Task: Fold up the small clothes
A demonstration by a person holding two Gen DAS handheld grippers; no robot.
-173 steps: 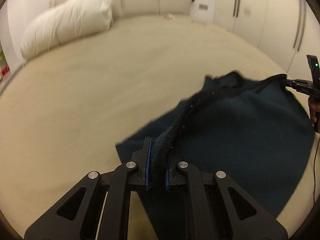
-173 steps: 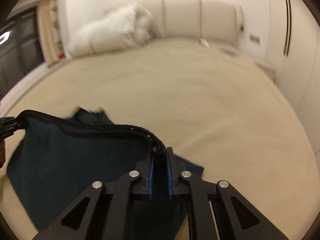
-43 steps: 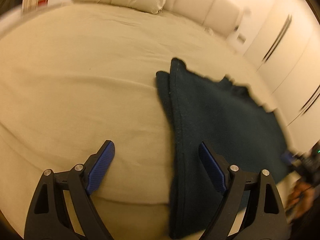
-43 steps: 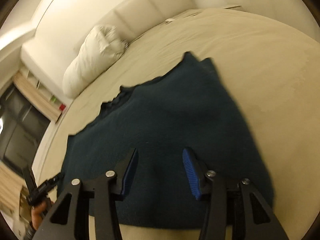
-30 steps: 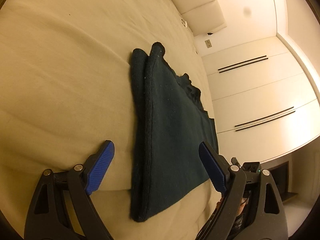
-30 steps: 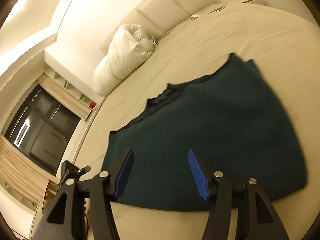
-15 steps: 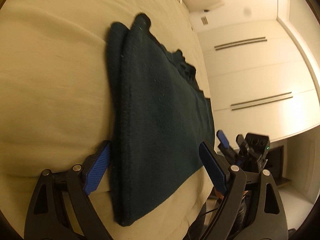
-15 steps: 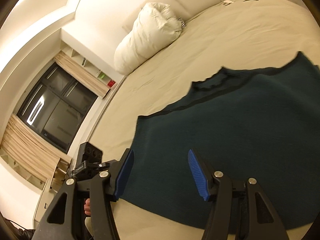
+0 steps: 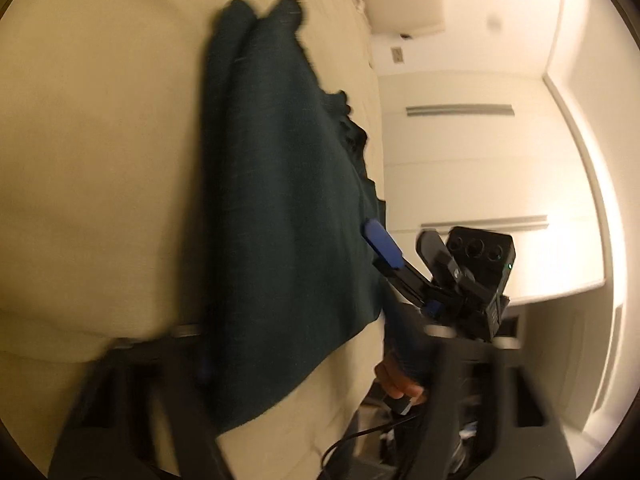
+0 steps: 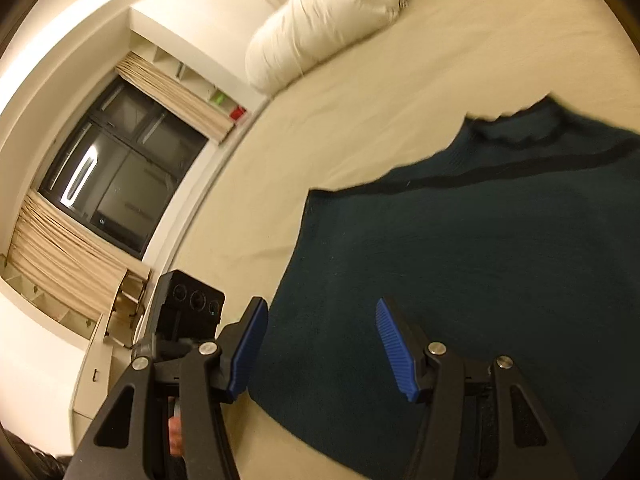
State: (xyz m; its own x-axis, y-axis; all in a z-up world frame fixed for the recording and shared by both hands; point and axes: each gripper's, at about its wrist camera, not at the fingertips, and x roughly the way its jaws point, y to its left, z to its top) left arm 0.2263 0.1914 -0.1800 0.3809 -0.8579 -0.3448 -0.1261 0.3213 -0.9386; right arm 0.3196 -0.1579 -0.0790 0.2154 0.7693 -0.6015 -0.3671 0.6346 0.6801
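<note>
Nearest to me, my right gripper [image 10: 318, 346] is spread wide, its blue pads [image 10: 394, 348] hanging over the near part of the dark teal knit garment [image 10: 460, 292] and pinching nothing. My left gripper [image 9: 308, 344] is smeared by motion blur in its own camera; one blue pad seems to sit at the garment's near edge, but I cannot tell whether it is spread or closed, or whether it grips cloth. In that left view the right gripper [image 9: 404, 256] shows beside the garment's long side, with a hand [image 9: 396, 380] on its handle.

I judge the piece soft, light and limp, with a fuzzy knit that should grip the pads rather than slip. It will sag and drape the moment it is lifted, so I would take it at a corner or along the thick doubled edge, both layers together, one gripper per corner.

The garment [image 9: 280, 184] lies flat on the beige bed [image 10: 360, 108], already doubled over once: two rounded layers show at its far end, and a darker ribbed band [image 10: 508, 170] runs along the far border. The surface looks smooth, with few wrinkles.

Beyond it sits a white pillow [image 10: 324, 20] against the headboard, and a dark window [image 10: 112, 172] with curtains.
</note>
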